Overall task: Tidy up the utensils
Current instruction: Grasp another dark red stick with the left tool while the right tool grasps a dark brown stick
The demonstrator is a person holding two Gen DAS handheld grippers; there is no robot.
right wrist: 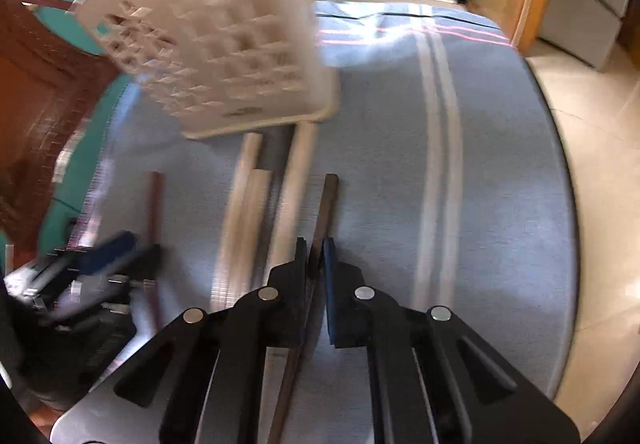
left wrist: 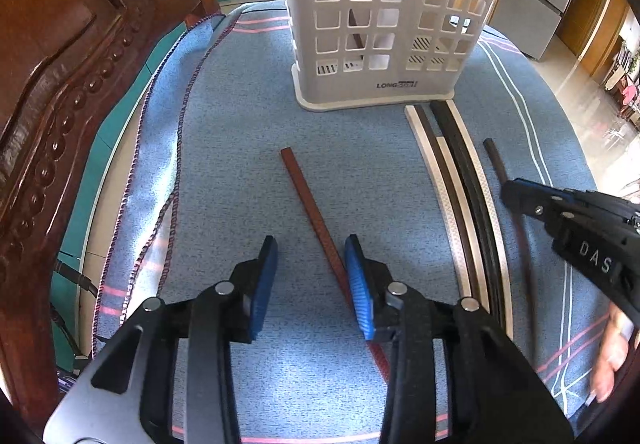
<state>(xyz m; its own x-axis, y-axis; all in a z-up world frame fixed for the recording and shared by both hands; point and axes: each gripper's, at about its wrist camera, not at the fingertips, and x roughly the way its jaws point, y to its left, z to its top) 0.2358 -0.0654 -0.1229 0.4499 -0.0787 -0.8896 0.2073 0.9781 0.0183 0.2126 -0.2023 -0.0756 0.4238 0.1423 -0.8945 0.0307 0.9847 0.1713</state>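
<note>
A reddish-brown chopstick [left wrist: 312,212] lies slantwise on the blue cloth [left wrist: 232,164]. My left gripper [left wrist: 312,256] hangs over its near half, open; the stick runs close under the right pad, and neither pad presses on it. My right gripper [right wrist: 316,256] is shut on a dark brown chopstick [right wrist: 328,196], whose end sticks out ahead of the fingers. In the left wrist view the right gripper [left wrist: 516,196] comes in from the right with that dark stick [left wrist: 494,160]. The white slotted caddy [left wrist: 384,24] stands upright at the back, with sticks inside.
Several pale and dark chopsticks [left wrist: 460,204] lie side by side right of the caddy's base, blurred in the right wrist view [right wrist: 256,196]. A carved wooden chair [left wrist: 60,84] stands at the table's left. A person's hand [left wrist: 612,356] shows at the right edge. Tiled floor [right wrist: 592,164] lies beyond the round table.
</note>
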